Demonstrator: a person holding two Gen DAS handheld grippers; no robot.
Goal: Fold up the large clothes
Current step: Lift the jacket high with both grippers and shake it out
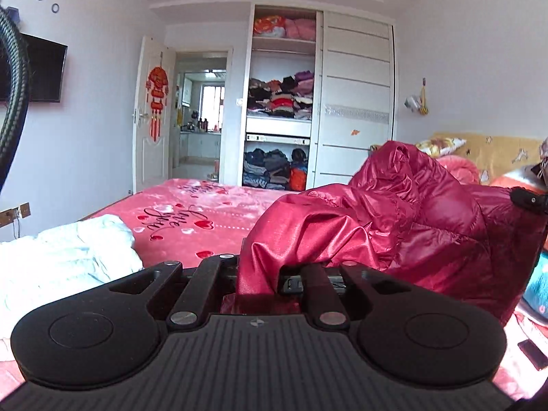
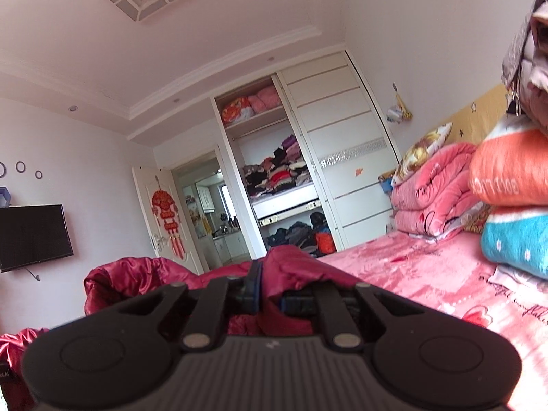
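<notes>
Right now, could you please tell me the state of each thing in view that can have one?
Left gripper: jaws shut on the red jacket.
Right gripper: jaws shut on the same jacket.
Red jacket: crumpled, unfolded, lifted.
Wardrobe: left side open.
Door: open.
TV: off.
White garment: rumpled on the bed.

Left gripper (image 1: 258,274) fingertips buried under red jacket (image 1: 394,226) fold; pads unseen. Right gripper (image 2: 265,294) fingertips likewise swallowed by red jacket (image 2: 144,274); grip point hidden. Jacket's lower part behind gripper bodies in both views; overall shape unreadable. White garment (image 1: 61,260), left of jacket, cut by picture edge. Television (image 1: 41,72) cropped at edge, partly behind black cable (image 1: 15,78). Folded blankets (image 2: 513,205), right of jacket, run out of picture. Wardrobe (image 2: 284,171) shelf contents beyond jacket too small to identify.
</notes>
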